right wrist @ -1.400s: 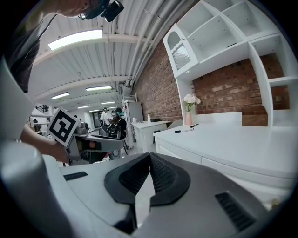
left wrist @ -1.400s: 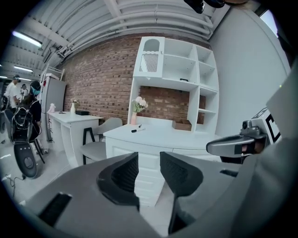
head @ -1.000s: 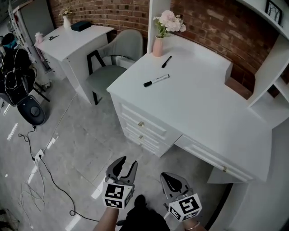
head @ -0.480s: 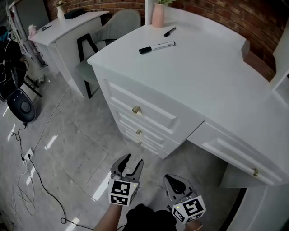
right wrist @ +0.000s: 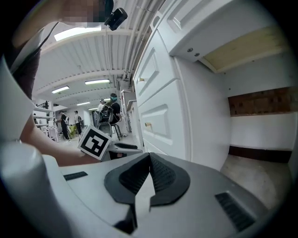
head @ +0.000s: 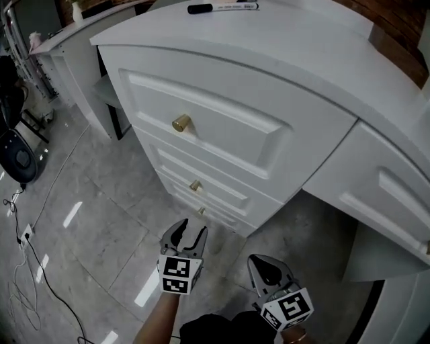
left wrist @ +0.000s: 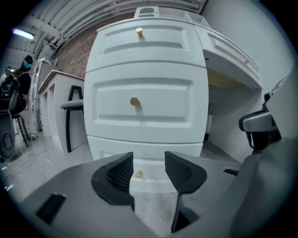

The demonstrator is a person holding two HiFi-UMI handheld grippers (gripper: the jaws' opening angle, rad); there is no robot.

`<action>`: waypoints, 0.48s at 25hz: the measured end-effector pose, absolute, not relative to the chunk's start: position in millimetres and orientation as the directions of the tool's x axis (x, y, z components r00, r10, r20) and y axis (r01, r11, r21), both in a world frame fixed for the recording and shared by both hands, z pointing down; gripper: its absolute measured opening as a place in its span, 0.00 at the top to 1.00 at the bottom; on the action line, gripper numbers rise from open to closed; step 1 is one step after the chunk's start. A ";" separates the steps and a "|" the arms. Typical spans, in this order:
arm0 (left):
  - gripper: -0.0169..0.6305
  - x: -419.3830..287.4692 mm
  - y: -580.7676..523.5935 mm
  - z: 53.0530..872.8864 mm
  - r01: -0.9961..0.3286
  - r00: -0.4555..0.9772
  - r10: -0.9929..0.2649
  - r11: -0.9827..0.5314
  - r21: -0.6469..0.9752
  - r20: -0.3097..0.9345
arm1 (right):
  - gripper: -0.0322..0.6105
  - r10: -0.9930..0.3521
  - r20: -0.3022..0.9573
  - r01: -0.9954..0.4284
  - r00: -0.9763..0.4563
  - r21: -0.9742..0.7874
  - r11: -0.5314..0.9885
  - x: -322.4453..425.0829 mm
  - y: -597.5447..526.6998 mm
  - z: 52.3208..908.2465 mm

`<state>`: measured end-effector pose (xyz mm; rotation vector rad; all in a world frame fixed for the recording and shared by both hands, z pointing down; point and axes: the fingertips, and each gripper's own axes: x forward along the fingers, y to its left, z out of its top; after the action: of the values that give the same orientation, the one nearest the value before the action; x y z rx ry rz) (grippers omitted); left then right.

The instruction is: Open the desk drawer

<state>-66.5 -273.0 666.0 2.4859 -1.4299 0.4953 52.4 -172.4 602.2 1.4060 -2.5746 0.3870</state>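
Observation:
The white desk (head: 289,54) has a stack of three drawers, each with a gold knob: top (head: 180,123), middle (head: 195,186), bottom (head: 201,211). All three drawers are closed. My left gripper (head: 187,235) hangs low in front of the stack, a short way off it. Its jaws are opening and nothing is between them. In the left gripper view (left wrist: 149,160) the bottom knob (left wrist: 138,174) shows through the gap and the middle knob (left wrist: 134,102) sits above. My right gripper (head: 269,270) is shut and empty, to the right (right wrist: 150,158), beside the drawer stack's side panel (right wrist: 200,111).
A black marker (head: 222,7) lies on the desk top. A wide shallow drawer (head: 386,201) runs over the knee space at right. A second white desk (head: 64,47) stands at left, with cables (head: 23,269) on the grey tiled floor. People stand far off (right wrist: 111,104).
Both grippers and the head camera have sunk toward the floor, so the drawer fronts now fill the view. The left gripper's jaws have spread wider. The right gripper stays shut.

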 end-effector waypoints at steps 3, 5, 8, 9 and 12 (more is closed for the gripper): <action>0.67 -66.9 -284.8 703.0 -0.874 0.455 -0.786 -0.485 0.039 0.418 | 0.94 -0.802 0.280 -0.849 -0.528 -0.150 0.507 58.7 -174.4 628.9; 0.67 -66.0 -292.1 726.6 -0.879 0.445 -0.782 -0.474 0.045 0.436 | 0.94 -0.801 0.287 -0.850 -0.526 -0.153 0.504 63.8 -174.1 645.5; 0.67 -64.6 -306.5 749.6 -0.885 0.433 -0.782 -0.464 0.044 0.447 | 0.94 -0.804 0.292 -0.855 -0.518 -0.145 0.499 69.1 -177.2 660.4; 0.67 -63.8 -311.1 754.5 -0.885 0.432 -0.782 -0.464 0.043 0.449 | 0.94 -0.805 0.294 -0.857 -0.515 -0.143 0.496 70.1 -177.8 663.7; 0.67 -61.0 -323.8 768.8 -0.883 0.432 -0.776 -0.467 0.041 0.460 | 0.94 -0.806 0.298 -0.859 -0.512 -0.139 0.493 70.1 -177.5 670.2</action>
<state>-61.0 -323.8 768.8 2.4121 -1.4368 0.5560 70.1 -177.5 670.2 1.4352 -2.5430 0.4024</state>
